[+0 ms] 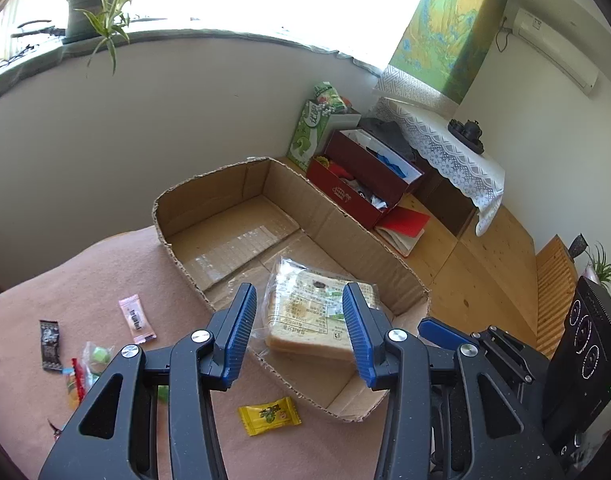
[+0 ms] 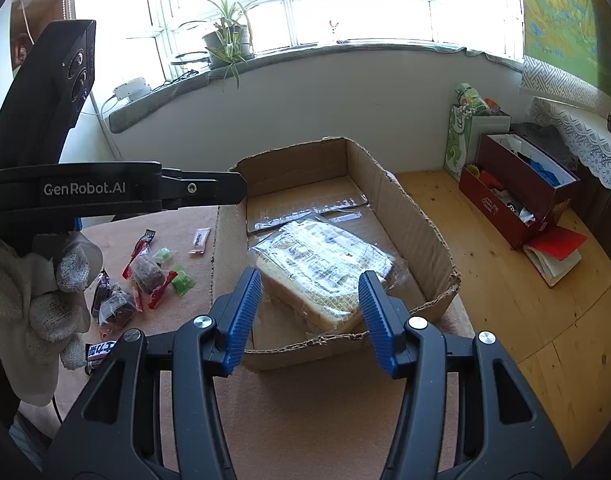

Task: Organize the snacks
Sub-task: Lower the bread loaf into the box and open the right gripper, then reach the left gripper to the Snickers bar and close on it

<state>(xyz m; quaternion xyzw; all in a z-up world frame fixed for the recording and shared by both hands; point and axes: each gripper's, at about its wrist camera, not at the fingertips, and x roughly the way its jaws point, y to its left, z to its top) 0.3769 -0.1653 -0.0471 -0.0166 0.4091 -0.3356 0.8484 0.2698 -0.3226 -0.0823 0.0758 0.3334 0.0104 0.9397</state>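
Candies [image 1: 85, 360] scattered lower left on pink cloth [image 1: 33, 320].
Left gripper [image 1: 299, 320] and right gripper [image 2: 311, 310]: both parted, empty.
Bread pack [image 2: 325, 268] lies centre frame inside box [image 2: 413, 216].
Risk: slick wrappers slip from pads; box skids on cloth.
Wood floor right, sunny window above.

The left claw [image 1: 297, 320] points down at a slant, its blue pads [image 1: 241, 332] apart and holding nothing. The right claw [image 2: 311, 312] slants down too, jaws apart and empty. A gloved hand [image 2: 37, 312] grips the left tool.
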